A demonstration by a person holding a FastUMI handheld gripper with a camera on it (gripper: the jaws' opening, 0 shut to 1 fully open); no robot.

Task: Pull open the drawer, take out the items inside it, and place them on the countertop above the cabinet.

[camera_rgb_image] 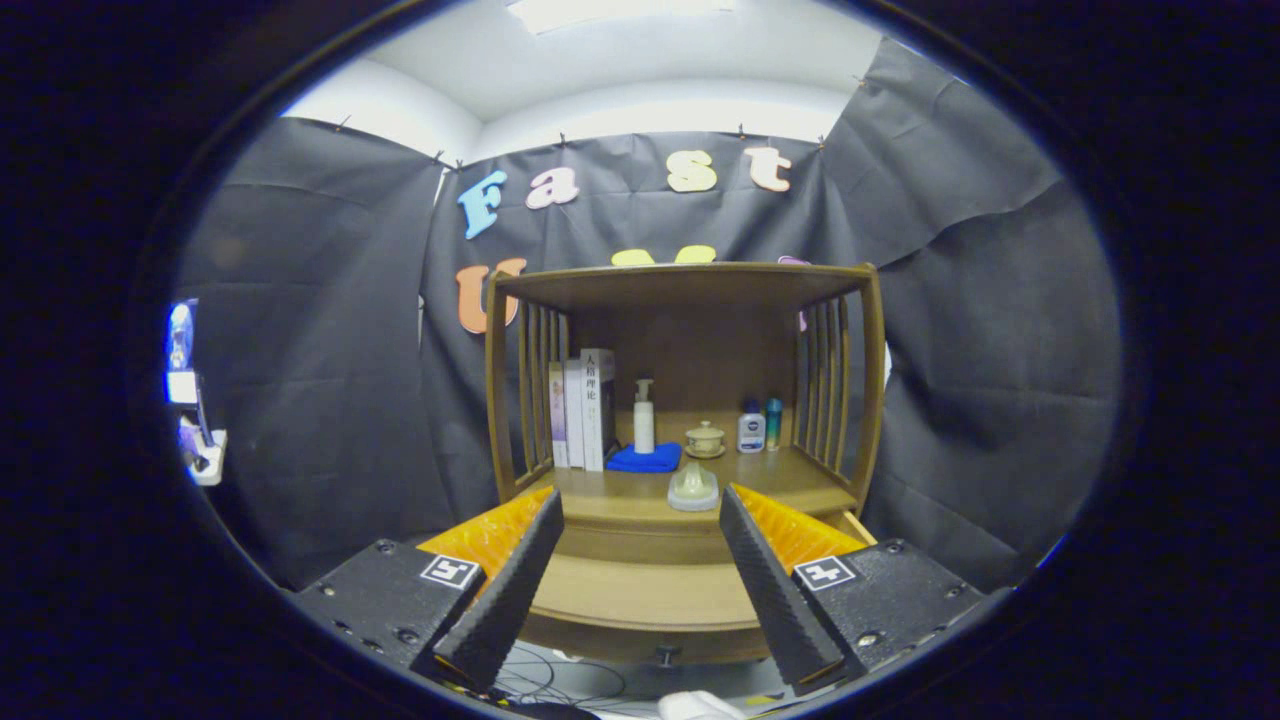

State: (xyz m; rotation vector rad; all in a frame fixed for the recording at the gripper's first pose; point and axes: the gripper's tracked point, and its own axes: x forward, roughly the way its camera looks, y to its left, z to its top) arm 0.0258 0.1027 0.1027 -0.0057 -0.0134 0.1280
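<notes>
One drawer (640, 595) is sitting pulled out below the countertop (790, 478) of the wooden cabinet (690, 285), its pale inside lying between the two fingers, and I am seeing nothing lying in the part of it that shows. The small knob (663, 655) on its front is peeping out low down. The gripper (640, 600) is hovering spread wide, fingers well apart, pinching nothing.

A pale lidded ceramic piece (693, 487) is standing at the front edge of the countertop, just beyond the fingertips. That is where I would be worrying: any item being set down near that edge could be nudging it over the lip and into the drawer or onto the floor. Further back, a blue folded cloth (645, 458), a white pump bottle (644, 416), a small lidded cup on a saucer (705, 438) and two little bottles (760, 428) are crowding the middle and right, with books (585, 410) standing against the left slats, so free room is looking tight.

Both fingers are covering the drawer's side corners, so I cannot tell whether anything is remaining there. Cables (545, 685) and something white (700, 706) are lying below the drawer front, too cut off for naming.
</notes>
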